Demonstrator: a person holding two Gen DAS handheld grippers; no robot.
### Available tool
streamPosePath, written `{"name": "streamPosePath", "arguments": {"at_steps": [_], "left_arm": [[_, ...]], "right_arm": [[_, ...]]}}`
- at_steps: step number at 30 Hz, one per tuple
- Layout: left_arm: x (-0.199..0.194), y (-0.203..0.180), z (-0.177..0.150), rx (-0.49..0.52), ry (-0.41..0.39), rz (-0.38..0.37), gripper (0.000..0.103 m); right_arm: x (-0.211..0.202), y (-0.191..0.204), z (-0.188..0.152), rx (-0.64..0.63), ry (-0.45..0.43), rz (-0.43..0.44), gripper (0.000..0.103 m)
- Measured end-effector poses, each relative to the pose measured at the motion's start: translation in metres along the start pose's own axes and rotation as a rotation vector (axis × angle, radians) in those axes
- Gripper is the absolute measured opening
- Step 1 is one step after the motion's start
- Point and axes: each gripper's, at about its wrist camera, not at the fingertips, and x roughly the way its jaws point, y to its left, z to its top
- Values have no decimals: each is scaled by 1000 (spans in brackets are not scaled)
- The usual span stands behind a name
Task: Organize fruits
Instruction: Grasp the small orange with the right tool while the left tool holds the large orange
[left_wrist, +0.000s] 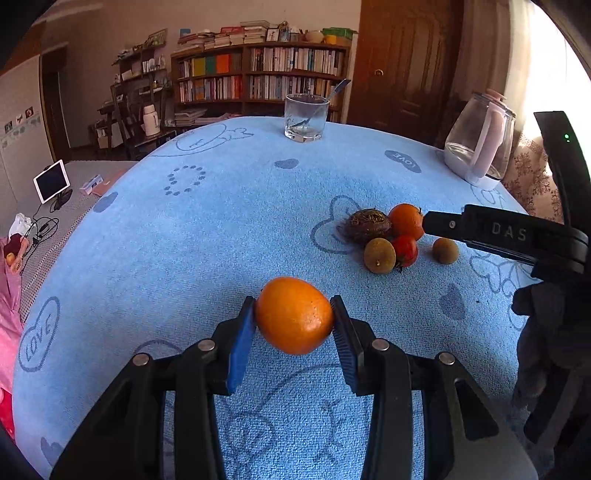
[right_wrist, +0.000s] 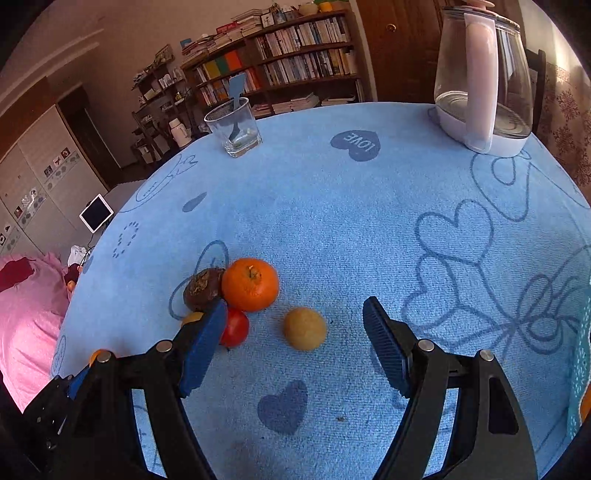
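We hold one orange (left_wrist: 294, 314) pinched between the left gripper's (left_wrist: 295, 321) blue fingers (left_wrist: 242, 343), lifted off the blue cloth of the table (left_wrist: 221, 229) so it can be carried to a new spot. Our right gripper (right_wrist: 295, 332) is empty, its fingers spread wide around the lone longan (right_wrist: 305, 328), probably our next pick, just beside the fruit cluster (right_wrist: 236, 291) toward the table's near edge.

A glass (left_wrist: 306, 117) with a spoon (left_wrist: 325, 99), and a kettle (left_wrist: 480, 144), stand on the blue cloth (left_wrist: 221, 229)

Right wrist view: left finger (right_wrist: 201, 347) covers part of the tomato (right_wrist: 236, 328) and most of a longan (right_wrist: 192, 317). Orange (right_wrist: 96, 355) barely shows behind the gripper body. Book spines (right_wrist: 306, 62) too small to read. Kettle (right_wrist: 484, 74) top cut off.
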Motion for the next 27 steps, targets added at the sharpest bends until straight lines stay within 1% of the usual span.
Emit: {"name": "streamPosePath", "arguments": {"at_steps": [4, 6, 8, 11, 13, 15, 16, 17, 19, 21, 23, 25, 27], "left_arm": [[5, 4, 0, -22, 20, 0, 41], [5, 5, 0, -26, 23, -2, 41], [5, 4, -1, -24, 23, -1, 41], [6, 5, -1, -23, 23, 0, 41], [6, 5, -1, -25, 23, 1, 41], [6, 5, -1, -26, 22, 3, 41], [6, 5, -1, -25, 21, 4, 41], [6, 4, -1, -23, 20, 4, 41], [6, 4, -1, -21, 20, 5, 41], [6, 4, -1, -21, 21, 5, 41], [6, 5, -1, -22, 22, 4, 41], [6, 4, -2, -21, 23, 5, 41], [6, 4, -2, -22, 22, 5, 41]], "right_arm": [[17, 3, 7, 6, 26, 26, 77], [18, 3, 8, -3, 28, 21, 81], [13, 0, 9, -2, 11, 8, 81], [-4, -12, 5, 47, -55, -51, 81], [-11, -20, 4, 63, -83, -105, 81], [-16, -25, 3, 88, -119, -176, 81], [-19, -28, 3, 104, -141, -190, 81], [-21, -29, 3, 114, -156, -178, 81], [-21, -28, 4, 112, -155, -135, 81], [-15, -21, 6, 81, -127, -82, 81], [-6, -14, 7, 50, -80, -36, 81], [4, -10, 5, 36, -50, -34, 80], [15, -11, 5, 26, -21, -45, 65]]}}
